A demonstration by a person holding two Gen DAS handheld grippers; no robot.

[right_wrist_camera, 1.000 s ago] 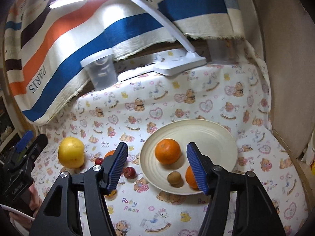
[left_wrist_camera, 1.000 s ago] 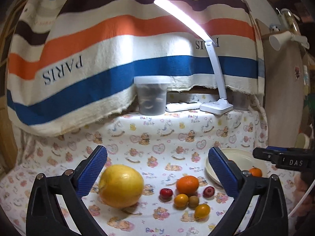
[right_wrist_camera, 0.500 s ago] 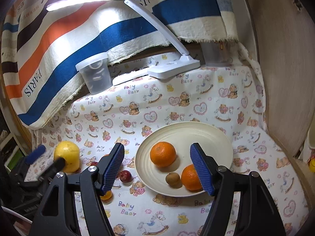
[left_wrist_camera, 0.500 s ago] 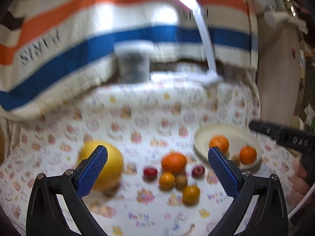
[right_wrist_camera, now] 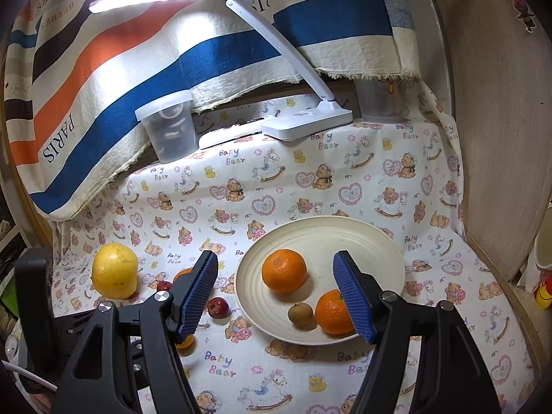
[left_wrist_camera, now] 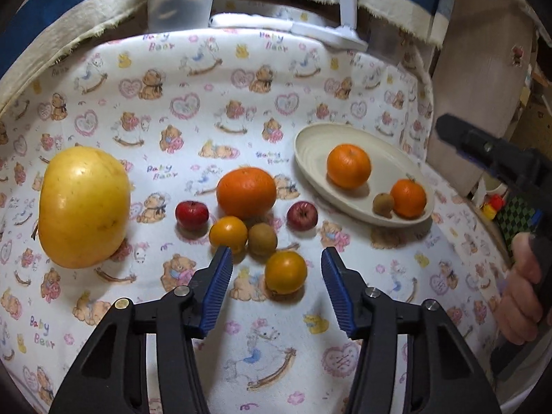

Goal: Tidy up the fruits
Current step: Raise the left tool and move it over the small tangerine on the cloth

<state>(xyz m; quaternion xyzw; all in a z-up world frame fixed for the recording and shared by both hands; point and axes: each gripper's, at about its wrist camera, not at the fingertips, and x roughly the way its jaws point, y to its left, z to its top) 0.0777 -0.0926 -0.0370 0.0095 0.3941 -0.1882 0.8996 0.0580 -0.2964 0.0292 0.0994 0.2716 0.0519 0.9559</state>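
My left gripper (left_wrist_camera: pixel 276 253) points down at a cluster of loose fruit on the bear-print cloth. Its jaws are closing, and a small yellow-orange fruit (left_wrist_camera: pixel 285 272) lies between the tips, untouched by the pads. Just beyond lie a kiwi (left_wrist_camera: pixel 262 239), another small orange fruit (left_wrist_camera: pixel 228 234), a big orange (left_wrist_camera: pixel 246 191), two small red apples (left_wrist_camera: pixel 191 214) and a large yellow citrus (left_wrist_camera: pixel 82 207). My right gripper (right_wrist_camera: pixel 275 257) hovers open over the cream plate (right_wrist_camera: pixel 362 241), which holds an orange (right_wrist_camera: pixel 284 270), a tangerine (right_wrist_camera: pixel 331 310) and a kiwi (right_wrist_camera: pixel 300 313).
At the back stand a white desk lamp (right_wrist_camera: pixel 307 120), a lidded plastic tub (right_wrist_camera: pixel 169 131) and a white power strip (right_wrist_camera: pixel 227 134) under a striped cloth. A wooden panel (right_wrist_camera: pixel 500 120) walls off the right side. A hand (left_wrist_camera: pixel 524 293) holds the right gripper's handle.
My left gripper has tilted down and dropped toward the fruit cluster, and its jaws have narrowed around the nearest small orange fruit. The right gripper has stayed over the plate.
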